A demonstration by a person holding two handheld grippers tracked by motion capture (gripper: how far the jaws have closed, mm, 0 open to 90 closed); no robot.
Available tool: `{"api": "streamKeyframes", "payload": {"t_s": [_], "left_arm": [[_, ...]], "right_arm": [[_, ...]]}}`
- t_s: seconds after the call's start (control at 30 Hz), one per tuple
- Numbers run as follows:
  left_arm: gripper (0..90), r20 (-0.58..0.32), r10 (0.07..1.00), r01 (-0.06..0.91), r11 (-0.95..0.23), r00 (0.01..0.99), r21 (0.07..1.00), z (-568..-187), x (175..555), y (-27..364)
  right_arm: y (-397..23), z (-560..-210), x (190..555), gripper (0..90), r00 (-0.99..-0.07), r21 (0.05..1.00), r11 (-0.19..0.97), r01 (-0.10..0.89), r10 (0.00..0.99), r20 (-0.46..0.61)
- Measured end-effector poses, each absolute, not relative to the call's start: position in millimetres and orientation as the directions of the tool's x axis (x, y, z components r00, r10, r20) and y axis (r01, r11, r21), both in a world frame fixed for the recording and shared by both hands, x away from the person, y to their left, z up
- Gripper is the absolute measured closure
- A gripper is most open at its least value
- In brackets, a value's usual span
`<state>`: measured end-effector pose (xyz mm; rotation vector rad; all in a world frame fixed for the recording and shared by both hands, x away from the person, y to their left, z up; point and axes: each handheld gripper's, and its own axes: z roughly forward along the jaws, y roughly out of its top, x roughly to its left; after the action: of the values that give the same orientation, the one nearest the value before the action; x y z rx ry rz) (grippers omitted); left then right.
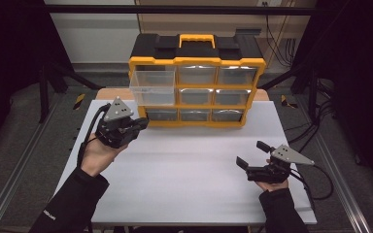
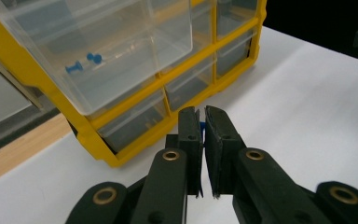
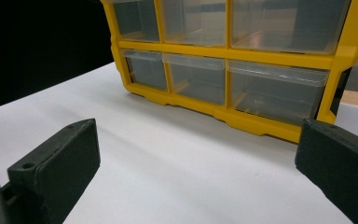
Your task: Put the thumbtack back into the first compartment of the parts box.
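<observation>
The white table (image 1: pixel 189 165) takes up most of the high view, its near edge partly covered by the person's dark sleeves. At its far end stands the yellow-framed organizer (image 1: pixel 196 90), a three-by-three bank of clear drawers under a black top with a yellow handle; the room behind it is dark and hard to read. Its top-left drawer (image 1: pixel 151 87) is pulled well out, and in the left gripper view that drawer (image 2: pixel 102 51) is cut off at the top edge, with two small blue pins (image 2: pixel 84 63) lying on its floor. What the other drawers hold cannot be made out through the hazy plastic. The left gripper (image 1: pixel 143 123) hangs just below and in front of the open drawer, jaws nearly together and pinching a small blue piece (image 2: pixel 202 127), of which only a sliver shows between the pads, too little to tell its shape, though its colour matches the pins. The right gripper (image 1: pixel 252 154) sits well apart at the right of the table, jaws spread wide with nothing between them, each jaw cut off by the frame in the right gripper view.
</observation>
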<state>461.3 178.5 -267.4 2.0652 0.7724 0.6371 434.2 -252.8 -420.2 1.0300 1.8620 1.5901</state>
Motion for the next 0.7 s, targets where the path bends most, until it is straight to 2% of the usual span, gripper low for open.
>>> {"api": "streamKeyframes", "payload": {"t_s": [0.7], "left_arm": [[85.0,0.184,0.727,0.270,-0.460,0.661,0.846,-236,470,172]], "right_arm": [[-253,-420,433,0.4,-0.603,0.971,0.031,0.238,0.788,0.122]]}}
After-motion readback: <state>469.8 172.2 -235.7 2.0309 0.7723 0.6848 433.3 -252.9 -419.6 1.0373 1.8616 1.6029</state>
